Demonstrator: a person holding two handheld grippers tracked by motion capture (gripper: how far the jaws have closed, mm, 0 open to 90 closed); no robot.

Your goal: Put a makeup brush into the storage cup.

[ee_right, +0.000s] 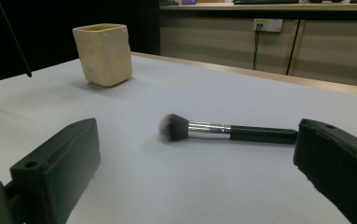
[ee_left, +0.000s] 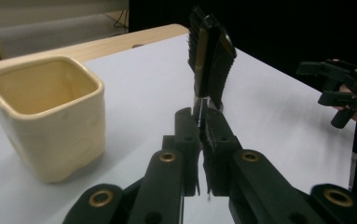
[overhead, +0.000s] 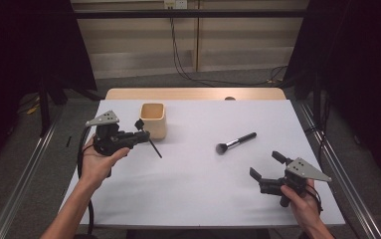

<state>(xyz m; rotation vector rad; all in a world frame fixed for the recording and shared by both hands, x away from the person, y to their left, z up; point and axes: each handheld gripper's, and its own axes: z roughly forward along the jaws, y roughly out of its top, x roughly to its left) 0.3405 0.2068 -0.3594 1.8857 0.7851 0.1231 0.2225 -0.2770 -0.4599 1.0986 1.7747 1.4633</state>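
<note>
My left gripper (overhead: pixel 139 135) clamps a comb (ee_left: pixel 209 56) by its thin handle beside the cup (overhead: pixel 153 119), ready for dropping in, while my right gripper (overhead: pixel 266 165) stands open, brush (overhead: pixel 235 142) at eleven o'clock.

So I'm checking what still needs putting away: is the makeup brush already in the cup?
No, the makeup brush lies flat on the table, apart from the cup.
</note>
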